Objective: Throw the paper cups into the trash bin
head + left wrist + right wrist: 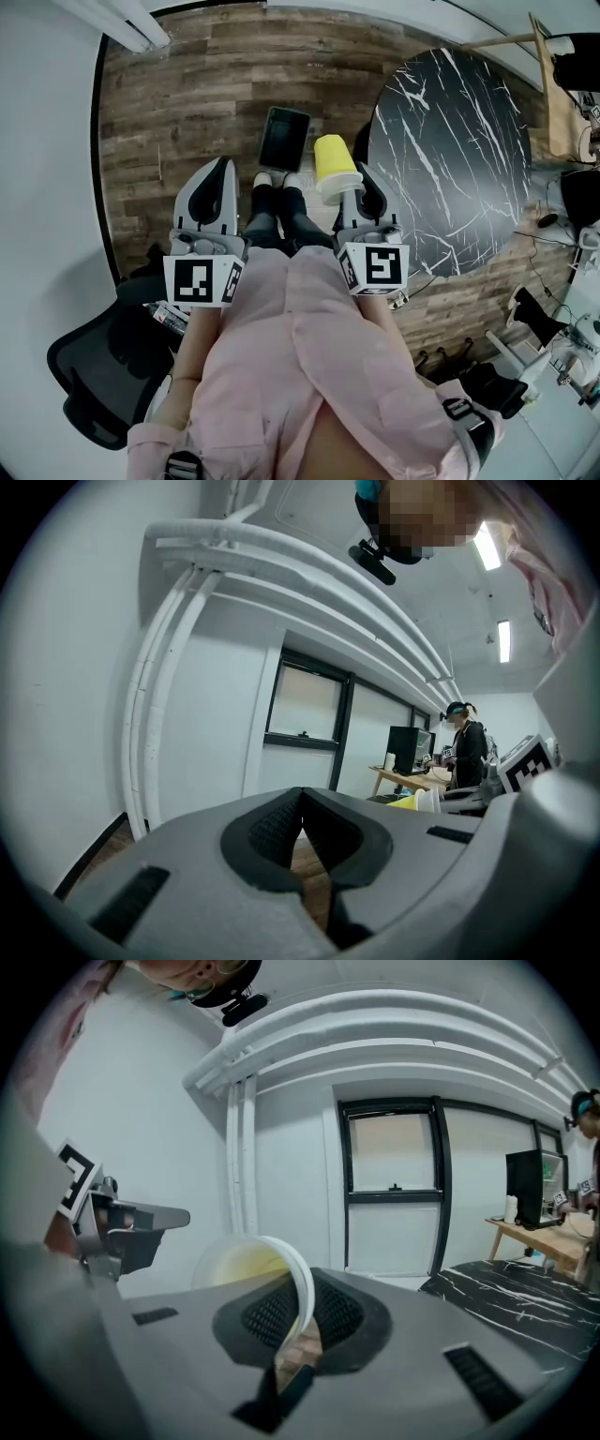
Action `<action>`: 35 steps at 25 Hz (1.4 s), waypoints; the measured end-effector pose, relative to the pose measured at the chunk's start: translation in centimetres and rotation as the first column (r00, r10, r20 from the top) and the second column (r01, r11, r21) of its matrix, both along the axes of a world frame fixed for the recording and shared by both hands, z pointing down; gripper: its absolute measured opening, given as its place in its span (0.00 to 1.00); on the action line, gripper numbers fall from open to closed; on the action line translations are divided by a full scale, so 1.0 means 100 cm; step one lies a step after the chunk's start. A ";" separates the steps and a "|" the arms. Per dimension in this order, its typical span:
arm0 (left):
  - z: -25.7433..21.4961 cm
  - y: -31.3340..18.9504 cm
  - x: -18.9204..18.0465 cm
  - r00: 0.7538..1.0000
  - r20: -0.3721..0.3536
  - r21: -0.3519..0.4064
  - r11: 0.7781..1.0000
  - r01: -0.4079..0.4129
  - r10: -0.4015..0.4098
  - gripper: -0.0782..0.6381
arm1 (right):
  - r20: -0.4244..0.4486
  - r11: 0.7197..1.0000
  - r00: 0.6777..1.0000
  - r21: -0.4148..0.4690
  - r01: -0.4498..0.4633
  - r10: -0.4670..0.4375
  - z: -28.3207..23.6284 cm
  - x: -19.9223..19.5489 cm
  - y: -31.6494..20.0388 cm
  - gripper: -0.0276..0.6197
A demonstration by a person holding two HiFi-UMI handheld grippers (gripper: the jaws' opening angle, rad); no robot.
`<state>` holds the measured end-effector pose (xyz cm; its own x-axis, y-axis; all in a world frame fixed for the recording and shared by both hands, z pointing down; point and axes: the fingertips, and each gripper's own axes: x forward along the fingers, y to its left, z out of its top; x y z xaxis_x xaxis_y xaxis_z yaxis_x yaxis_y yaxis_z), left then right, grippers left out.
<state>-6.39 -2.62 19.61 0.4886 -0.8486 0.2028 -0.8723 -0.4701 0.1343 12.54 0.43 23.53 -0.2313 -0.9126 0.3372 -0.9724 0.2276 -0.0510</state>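
The right gripper (300, 1321) pinched the rim of a yellow paper cup (333, 165). The left gripper (302, 829) had its jaws pressed together, empty.

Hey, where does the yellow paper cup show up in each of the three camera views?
Head view: yellow paper cup just above centre, at the right gripper's tip.
Left gripper view: cup lower right, small and partly hidden.
Right gripper view: cup left of centre, rim pinched in the jaws.
Shared landmark: white wall pipes.
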 end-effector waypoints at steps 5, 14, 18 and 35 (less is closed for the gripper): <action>0.010 0.001 -0.004 1.000 -0.005 -0.014 1.000 0.010 -0.010 0.13 | -0.015 1.000 1.000 -0.020 0.019 -0.020 0.014 -0.005 -0.002 0.11; 0.041 -0.018 -0.018 0.998 -0.018 -0.059 0.997 0.059 -0.060 0.13 | -0.087 0.993 0.990 -0.052 0.107 -0.111 0.052 -0.014 -0.041 0.11; 0.057 -0.026 -0.018 0.997 -0.021 -0.074 0.995 0.073 -0.075 0.13 | -0.103 0.988 0.986 -0.103 0.117 -0.128 0.082 -0.012 -0.056 0.11; 0.077 -0.038 -0.022 0.994 -0.026 -0.101 0.990 0.099 -0.102 0.13 | -0.071 0.937 0.970 -0.282 0.205 -0.234 0.158 0.002 -0.075 0.11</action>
